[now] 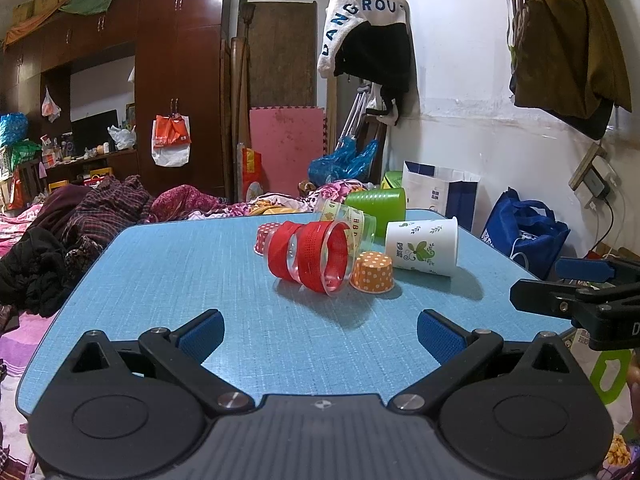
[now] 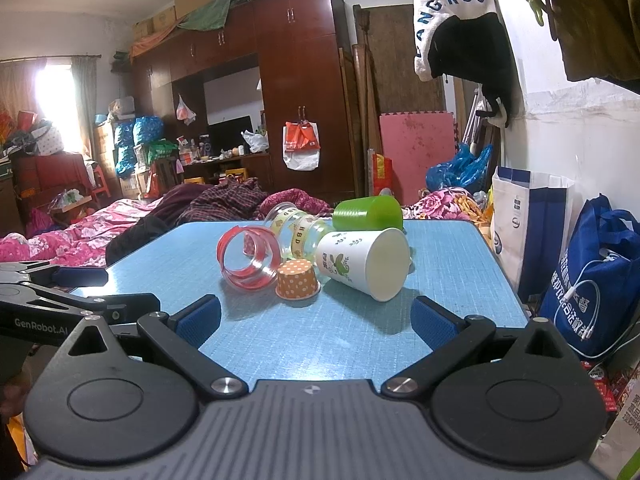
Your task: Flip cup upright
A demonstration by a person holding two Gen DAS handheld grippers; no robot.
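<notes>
Several cups lie in a cluster on the blue table point(image 1: 168, 280) point(image 2: 352, 344). A clear cup with red bands point(image 1: 316, 256) point(image 2: 250, 258) lies on its side. A white paper cup with green leaves point(image 1: 422, 246) point(image 2: 362, 262) lies on its side. An orange dotted cup point(image 1: 373, 272) point(image 2: 297, 280) stands upside down. A clear cup with yellow "HBD" tape point(image 1: 352, 220) point(image 2: 298, 226) and a green cup point(image 1: 376, 204) point(image 2: 368, 212) lie behind. My left gripper point(image 1: 320, 338) is open and empty, short of the cluster. My right gripper point(image 2: 316, 322) is open and empty, just before the orange cup.
A small red dotted cup point(image 1: 265, 236) sits at the cluster's far left. A bed with heaped clothes point(image 1: 80, 220) lies left of the table. White and blue bags point(image 2: 560, 248) stand by the wall at right. The other gripper shows at each view's edge point(image 1: 576, 292) point(image 2: 60, 292).
</notes>
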